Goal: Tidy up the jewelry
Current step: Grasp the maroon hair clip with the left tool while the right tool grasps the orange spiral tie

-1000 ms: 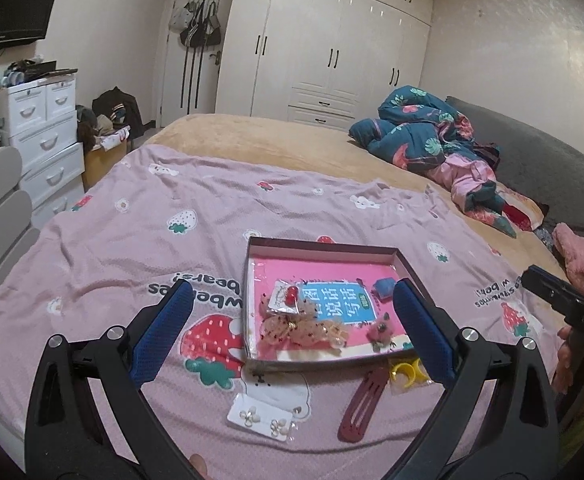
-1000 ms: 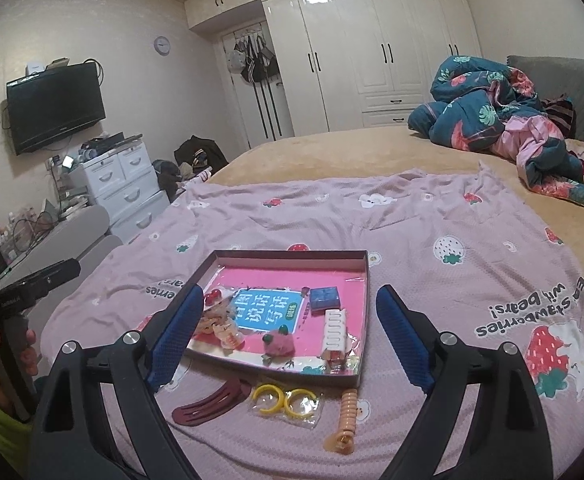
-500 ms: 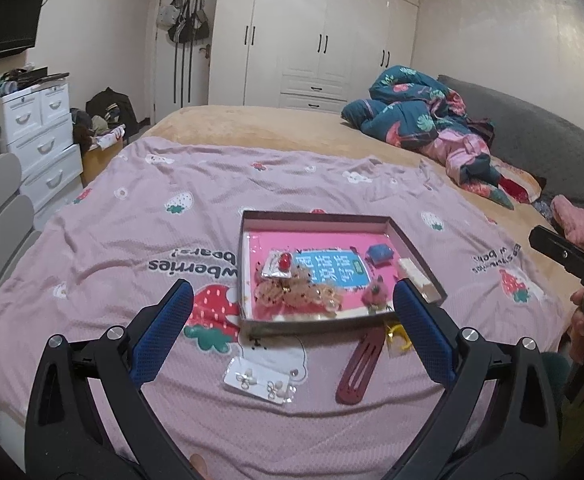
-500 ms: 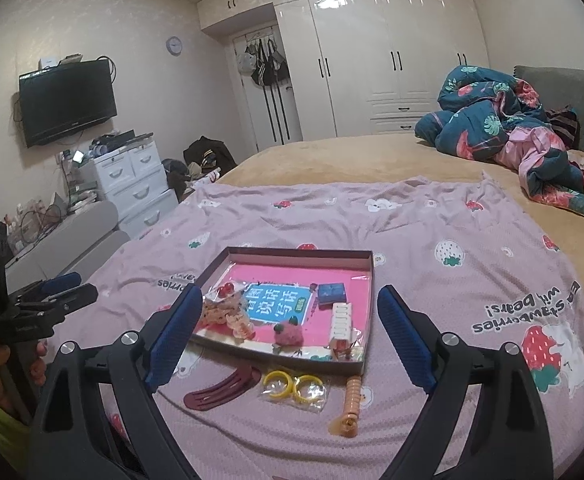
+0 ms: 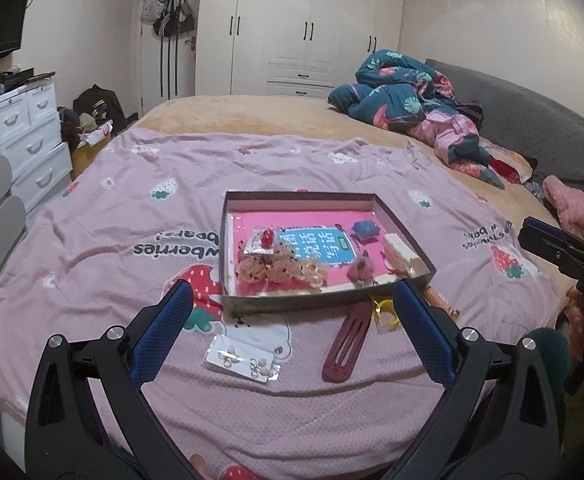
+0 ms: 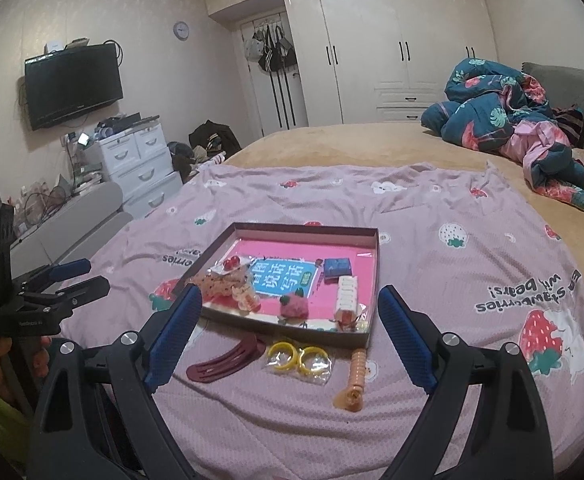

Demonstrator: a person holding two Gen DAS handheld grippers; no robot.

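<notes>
The shallow box (image 6: 372,276) lies on the pink blanket (image 6: 472,248) of the bed. In it: a blue card w/ Chinese writing (image 6: 284,276), a red-bead packet (image 6: 230,266), a small blue box (image 6: 337,267), a white clip (image 6: 346,300) & a pink fuzzy piece (image 6: 294,306). The blanket reads "Strawberries with bears!". Outside, at 6 o'clock of the box: dark red hair clip (image 5: 348,344), yellow rings (image 6: 298,358), earring card (image 5: 244,360). Left claw (image 5: 292,336) & right claw (image 6: 288,336) both stand apart, empty, tilted down toward the box.
</notes>
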